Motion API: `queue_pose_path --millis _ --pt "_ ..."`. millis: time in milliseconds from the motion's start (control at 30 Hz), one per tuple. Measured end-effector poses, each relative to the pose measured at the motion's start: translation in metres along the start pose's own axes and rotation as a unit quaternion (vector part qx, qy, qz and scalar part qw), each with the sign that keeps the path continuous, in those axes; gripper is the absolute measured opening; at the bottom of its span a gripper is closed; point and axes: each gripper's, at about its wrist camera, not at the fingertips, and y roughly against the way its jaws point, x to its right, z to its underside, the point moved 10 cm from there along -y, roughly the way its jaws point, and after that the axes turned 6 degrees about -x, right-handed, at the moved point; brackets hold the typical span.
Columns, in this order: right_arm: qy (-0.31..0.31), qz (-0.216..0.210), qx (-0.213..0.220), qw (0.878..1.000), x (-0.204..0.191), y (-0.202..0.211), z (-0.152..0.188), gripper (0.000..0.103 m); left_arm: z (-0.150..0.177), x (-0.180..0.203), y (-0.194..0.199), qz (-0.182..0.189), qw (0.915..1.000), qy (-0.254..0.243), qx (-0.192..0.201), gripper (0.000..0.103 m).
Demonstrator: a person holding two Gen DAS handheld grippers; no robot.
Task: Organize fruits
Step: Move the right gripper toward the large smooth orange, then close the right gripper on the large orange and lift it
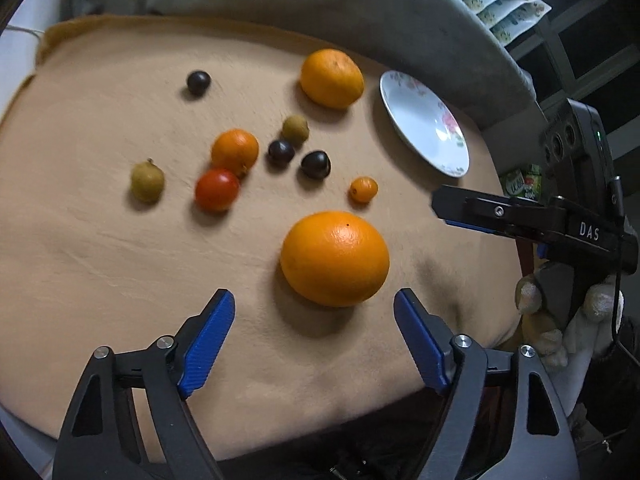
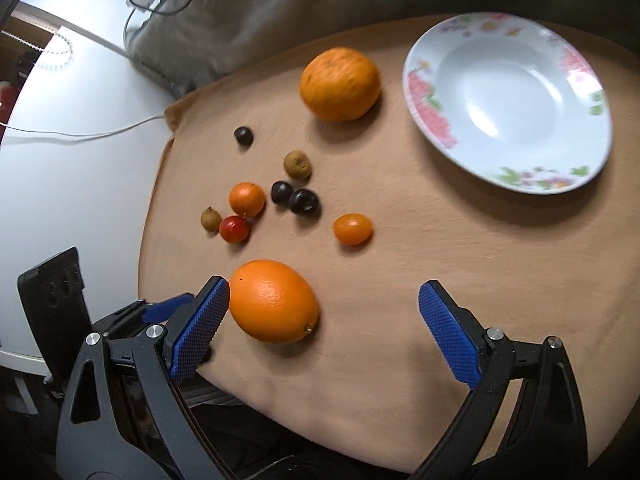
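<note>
opening step: left tongs (image 1: pixel 314 306) and right tongs (image 2: pixel 324 300) gape empty over the near-edge orange (image 1: pixel 334 258); next, straddle it and carry to the plate (image 2: pixel 416 80).

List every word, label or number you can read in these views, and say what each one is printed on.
"DAS": white letters on the black body of the right gripper, seen from the left wrist.
Stacked white printed packets: print too small to read.
Green package behind that gripper: lettering blurred, unreadable.
White floral plate: flowers only, no text.
</note>
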Motion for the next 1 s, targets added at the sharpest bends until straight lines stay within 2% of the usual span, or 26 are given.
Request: queue_pose_path --millis 267,667,833,1000 --pt "0.020 -0.024 -0.043 0.999 -0.015 -0.031 0.003 0.092 0.003 -0.002 -0.014 0.028 0.9994 0.014 -0.014 0.070" --pt "0.023 -0.052 -0.078 0.995 -0.026 -0.052 0.006 0.083 0.004 -0.002 -0.023 0.045 0.9985 0.022 -0.024 0.063" --pt "0.027 -0.062 -0.090 0.994 -0.030 -0.059 0.008 0.074 0.003 0.001 -0.027 0.047 0.9985 0.019 -0.023 0.062" --pt "0.025 -0.064 -0.090 0.994 -0.030 -0.061 0.008 0.073 0.001 0.006 -0.027 0.051 0.9985 0.009 -0.018 0.056"
